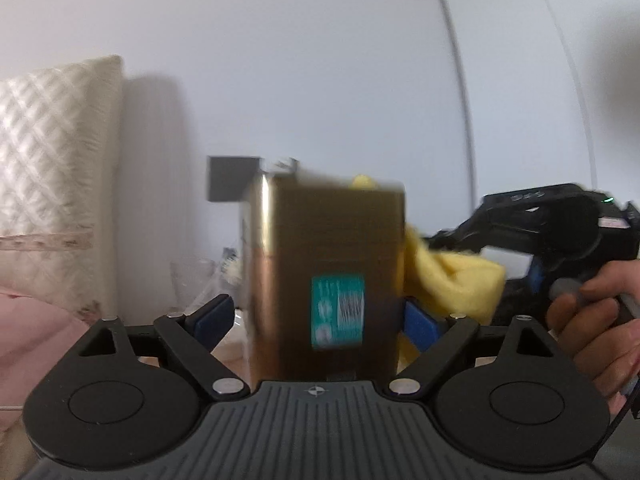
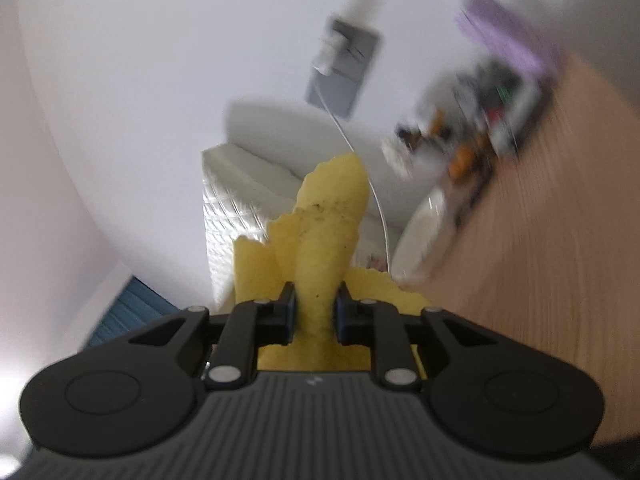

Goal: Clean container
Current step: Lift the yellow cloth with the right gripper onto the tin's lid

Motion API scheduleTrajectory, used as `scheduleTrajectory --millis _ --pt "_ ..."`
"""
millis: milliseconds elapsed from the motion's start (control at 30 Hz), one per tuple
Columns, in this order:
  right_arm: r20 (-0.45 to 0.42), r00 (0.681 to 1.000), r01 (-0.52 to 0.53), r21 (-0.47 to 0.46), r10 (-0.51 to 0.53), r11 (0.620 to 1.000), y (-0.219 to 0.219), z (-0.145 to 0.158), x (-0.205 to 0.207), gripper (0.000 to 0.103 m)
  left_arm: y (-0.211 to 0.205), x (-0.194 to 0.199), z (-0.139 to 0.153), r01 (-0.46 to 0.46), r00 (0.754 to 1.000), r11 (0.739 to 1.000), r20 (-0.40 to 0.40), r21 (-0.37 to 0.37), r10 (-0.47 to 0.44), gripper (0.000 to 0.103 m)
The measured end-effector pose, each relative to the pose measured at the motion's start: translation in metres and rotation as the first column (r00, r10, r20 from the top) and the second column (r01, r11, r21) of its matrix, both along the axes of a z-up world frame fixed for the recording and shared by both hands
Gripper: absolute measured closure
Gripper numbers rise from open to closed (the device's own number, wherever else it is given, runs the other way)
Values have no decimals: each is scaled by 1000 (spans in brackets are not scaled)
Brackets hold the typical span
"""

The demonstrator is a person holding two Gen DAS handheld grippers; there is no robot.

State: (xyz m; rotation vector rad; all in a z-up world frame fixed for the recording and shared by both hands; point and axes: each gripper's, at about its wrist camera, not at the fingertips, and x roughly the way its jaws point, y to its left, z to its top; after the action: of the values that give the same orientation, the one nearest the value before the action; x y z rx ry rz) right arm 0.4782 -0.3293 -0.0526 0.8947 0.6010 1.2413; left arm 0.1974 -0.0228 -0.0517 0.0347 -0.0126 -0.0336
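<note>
A gold-brown metal container [image 1: 324,264] with a teal label stands upright between the fingers of my left gripper [image 1: 316,320], which is shut on its sides and holds it up in front of the wall. My right gripper [image 2: 316,316] is shut on a yellow cloth [image 2: 328,240]. In the left wrist view the right gripper's black body [image 1: 540,232] sits just right of the container, with the yellow cloth [image 1: 452,280] against the container's right side. The view is motion-blurred.
A white quilted pillow [image 1: 52,184] leans on the wall at left, with pink fabric [image 1: 28,344] below it. A grey wall socket [image 2: 344,68] with a white plug and cable, a wooden table [image 2: 540,260], a white plate [image 2: 424,236] and blurred clutter [image 2: 472,120] show in the right wrist view.
</note>
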Motion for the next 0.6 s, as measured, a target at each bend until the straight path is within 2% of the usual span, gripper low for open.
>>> scheduleTrajectory --millis 133,200,267,433,567,600 --pt "203 978 72 -94 -52 993 -6 70 -12 82 -11 -7 22 -38 998 998 -47 -42 36 9" --pt "334 942 101 -187 -34 977 3 105 -23 82 -20 -11 29 -60 996 997 -67 -47 57 9" --pt "443 896 122 -311 31 943 22 131 -34 82 -41 -25 24 -109 989 994 -102 -31 105 10" --pt "520 821 96 -533 235 841 70 150 -45 82 -32 -14 41 -171 975 985 -145 -14 167 14" --pt "557 761 122 -626 332 771 96 149 -49 83 -34 -9 43 -163 972 987 -168 8 162 21" --pt "565 751 130 -633 341 763 100 148 -51 83 -34 -7 43 -161 971 987 -176 16 161 23"
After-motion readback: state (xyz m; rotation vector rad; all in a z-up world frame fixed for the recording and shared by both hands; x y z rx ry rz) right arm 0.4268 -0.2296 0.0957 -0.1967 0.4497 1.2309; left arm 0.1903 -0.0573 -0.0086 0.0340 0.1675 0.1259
